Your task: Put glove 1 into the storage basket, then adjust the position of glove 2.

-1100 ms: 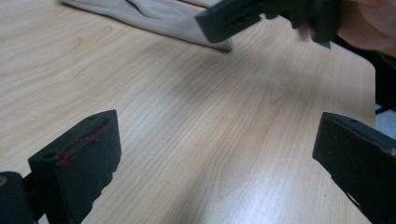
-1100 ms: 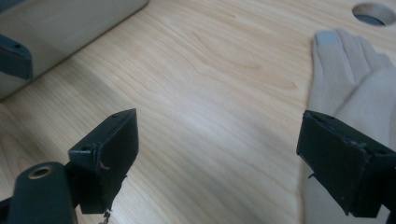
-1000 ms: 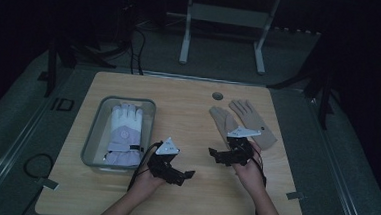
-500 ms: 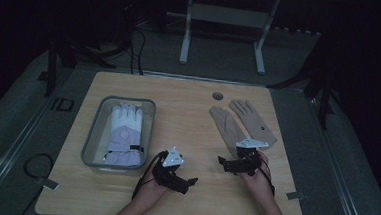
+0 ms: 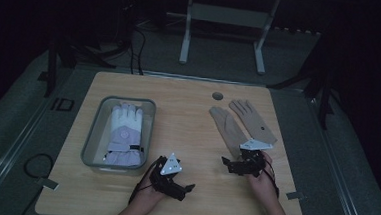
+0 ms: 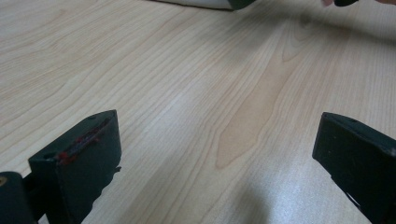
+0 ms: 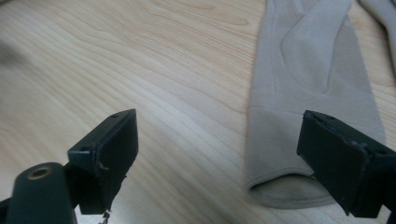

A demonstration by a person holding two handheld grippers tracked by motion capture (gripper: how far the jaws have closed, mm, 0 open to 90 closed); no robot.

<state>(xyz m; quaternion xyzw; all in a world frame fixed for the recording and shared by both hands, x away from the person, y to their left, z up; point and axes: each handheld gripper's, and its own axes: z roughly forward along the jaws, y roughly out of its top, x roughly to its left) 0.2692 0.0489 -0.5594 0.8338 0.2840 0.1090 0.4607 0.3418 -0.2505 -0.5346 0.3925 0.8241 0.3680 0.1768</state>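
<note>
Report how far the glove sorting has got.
Done: one white and lilac glove lies in the grey bin. In hand: nothing; the right gripper is open, its jaws either side of the cuff of a tan glove, and the left gripper is open over bare table. Left: both tan gloves, the second beside the first.

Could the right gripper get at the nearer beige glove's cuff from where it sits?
Probably yes. The right gripper has its jaws wide open, the beige glove lies flat with its cuff just ahead of one jaw, and bare table lies between them.
</note>
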